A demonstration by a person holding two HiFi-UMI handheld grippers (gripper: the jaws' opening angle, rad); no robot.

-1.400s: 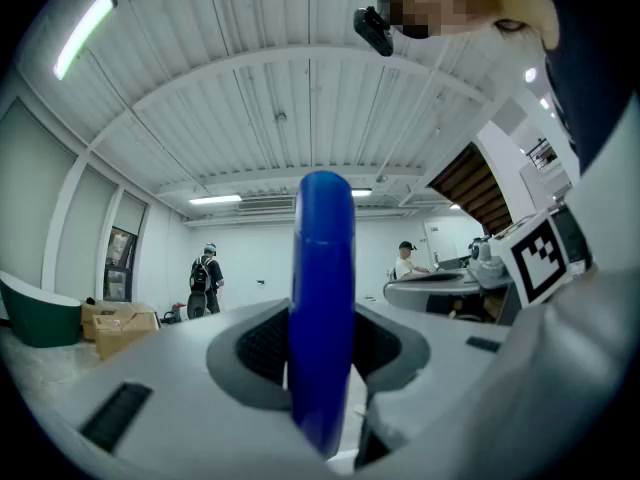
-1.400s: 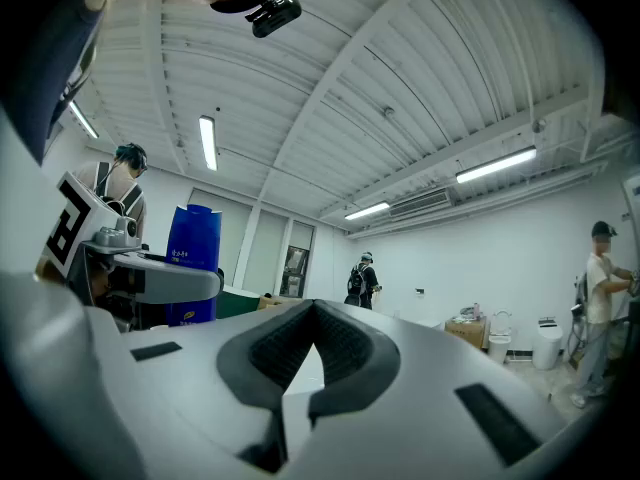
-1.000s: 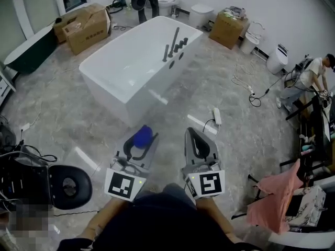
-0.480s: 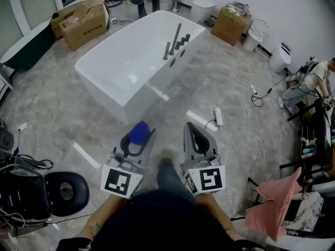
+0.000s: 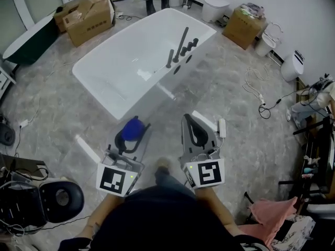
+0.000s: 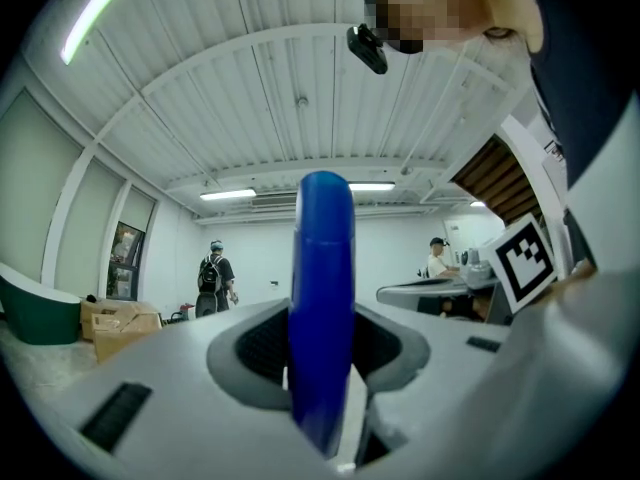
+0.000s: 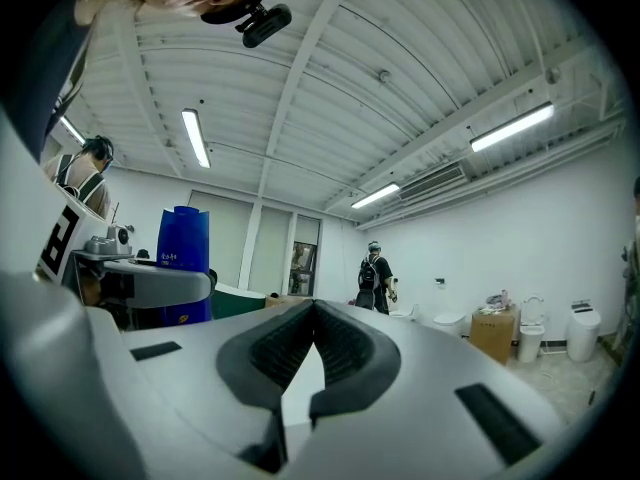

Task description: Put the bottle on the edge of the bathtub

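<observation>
Versus a second ago: the view is swinging. The black stool [image 5: 62, 197] is dropping further into the lower left, and the bathtub [image 5: 120, 38] is filling more of the upper centre. Both grippers are sitting slightly higher in frame.

Left to right:
- Cardboard boxes [image 5: 86, 17] are sitting upper left, behind the tub.
- The left gripper [image 5: 135, 127] is hanging lower centre-left. Its fingers are standing wide and clamping the blue bottle [image 5: 131, 129].
- The bottle is sitting over the floor, just short of the tub's near corner, not touching the rim. In the right gripper view it is showing upright at the left [image 7: 183, 263].
- Dark faucet fittings [image 5: 180, 46] are standing on the tub's right rim.
- The person's foot [image 5: 162, 166] is showing between the two grippers.
- The right gripper [image 5: 191, 120] is hanging lower centre-right. Its fingers are pressing together at the tips, with nothing between them.
- A power strip [image 5: 222, 127] is lying on the floor just right of it.
- Another box [image 5: 243, 20] is sitting upper right.
</observation>
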